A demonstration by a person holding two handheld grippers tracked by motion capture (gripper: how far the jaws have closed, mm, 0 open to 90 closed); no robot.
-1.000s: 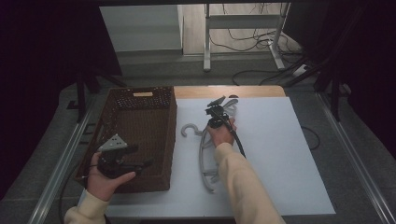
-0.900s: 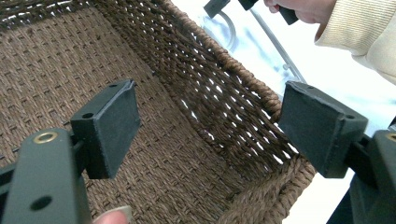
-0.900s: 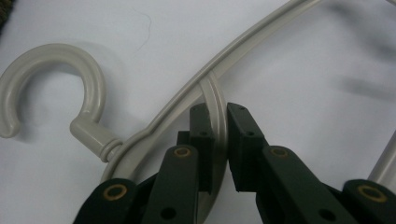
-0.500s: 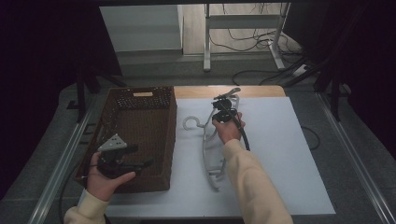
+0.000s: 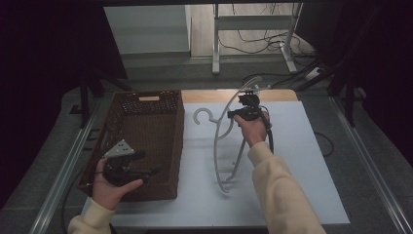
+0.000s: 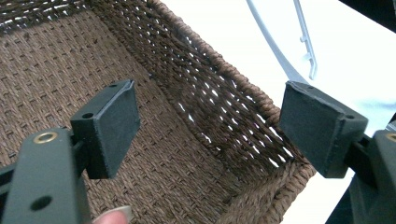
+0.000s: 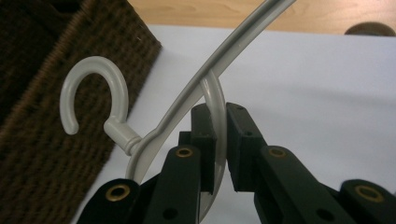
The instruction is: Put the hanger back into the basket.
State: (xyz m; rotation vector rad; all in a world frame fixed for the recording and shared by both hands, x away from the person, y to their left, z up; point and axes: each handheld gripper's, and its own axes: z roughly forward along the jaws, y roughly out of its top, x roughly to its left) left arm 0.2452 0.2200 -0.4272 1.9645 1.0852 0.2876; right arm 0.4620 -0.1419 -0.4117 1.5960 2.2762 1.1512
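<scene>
A pale grey plastic hanger point(image 5: 220, 131) hangs tilted above the white table point(image 5: 302, 165), with its hook point(image 5: 202, 116) pointing toward the basket. My right gripper point(image 5: 245, 111) is shut on a thin curved bar of the hanger point(image 7: 205, 74), just right of the hook point(image 7: 93, 70); the right gripper's point(image 7: 219, 126) pads press on the bar from both sides. The brown wicker basket point(image 5: 178, 146) stands at the table's left. My left gripper point(image 5: 148, 165) hovers open over the basket's near right corner point(image 6: 261, 107), with nothing between the left gripper's point(image 6: 210, 121) pads.
A wooden strip point(image 5: 277, 95) runs along the table's far edge. A metal stand point(image 5: 216, 48) and cables lie on the floor beyond. Metal rails point(image 5: 68, 165) flank the table. White surface lies right of the hanger.
My right hand has lifted the hanger up and toward the far edge, so it now tilts steeply off the table. The left hand and the basket have not moved.
</scene>
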